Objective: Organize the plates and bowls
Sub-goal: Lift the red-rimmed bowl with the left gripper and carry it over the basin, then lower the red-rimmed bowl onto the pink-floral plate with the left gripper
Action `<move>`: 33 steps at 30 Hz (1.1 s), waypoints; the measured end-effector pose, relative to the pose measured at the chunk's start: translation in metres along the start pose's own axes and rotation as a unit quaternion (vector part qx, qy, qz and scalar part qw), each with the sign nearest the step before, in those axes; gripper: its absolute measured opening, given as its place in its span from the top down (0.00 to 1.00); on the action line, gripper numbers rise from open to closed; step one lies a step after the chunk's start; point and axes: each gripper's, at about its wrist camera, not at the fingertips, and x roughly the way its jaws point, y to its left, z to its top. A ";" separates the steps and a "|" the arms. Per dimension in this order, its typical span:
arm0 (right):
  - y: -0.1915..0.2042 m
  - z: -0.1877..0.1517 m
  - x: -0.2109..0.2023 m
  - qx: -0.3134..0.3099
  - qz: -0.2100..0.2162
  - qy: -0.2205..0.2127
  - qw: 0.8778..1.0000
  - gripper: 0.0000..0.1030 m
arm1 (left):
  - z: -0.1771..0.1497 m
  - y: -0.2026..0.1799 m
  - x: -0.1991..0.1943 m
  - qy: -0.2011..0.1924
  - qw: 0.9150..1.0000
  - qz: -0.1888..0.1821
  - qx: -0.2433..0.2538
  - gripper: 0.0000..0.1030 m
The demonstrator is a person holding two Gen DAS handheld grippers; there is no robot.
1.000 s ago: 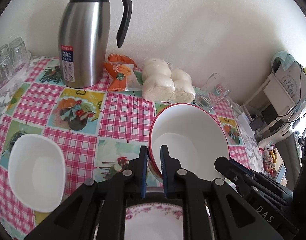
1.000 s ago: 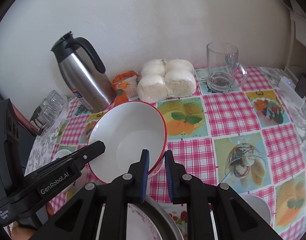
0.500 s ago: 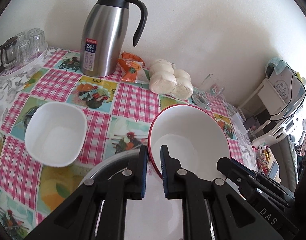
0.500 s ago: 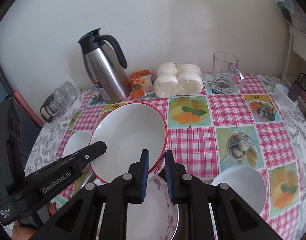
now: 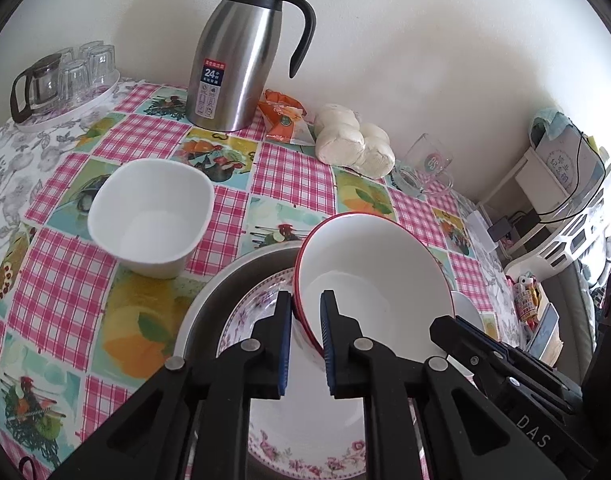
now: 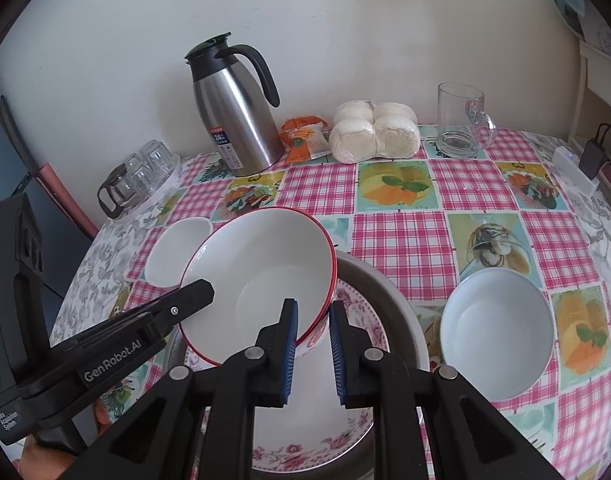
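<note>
A white bowl with a red rim (image 5: 369, 280) hangs tilted between both grippers. My left gripper (image 5: 306, 300) is shut on its left rim, one pad inside and one outside. My right gripper (image 6: 311, 308) is shut on the opposite rim of the same bowl (image 6: 261, 272). Below it a floral plate (image 6: 357, 312) lies inside a wide metal basin (image 6: 385, 288). A white squarish bowl (image 5: 153, 220) stands on the cloth to the left. A pale round bowl (image 6: 497, 332) stands to the right of the basin.
Along the wall stand a steel thermos jug (image 5: 241, 52), an orange packet (image 5: 285, 116), a bag of white buns (image 5: 353, 140) and a glass mug (image 6: 461, 120). A tray of glasses (image 5: 65, 80) sits at the far left. Shelves and cables crowd the right side.
Both grippers have drawn back from the wall with the red-rimmed bowl held between them. The bowl now hangs over the floral plate and basin, and more of the table shows.
</note>
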 end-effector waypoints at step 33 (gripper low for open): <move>-0.001 -0.032 -0.001 0.021 0.005 -0.008 1.000 0.83 | -0.017 0.005 0.003 0.039 0.999 0.003 0.009 0.87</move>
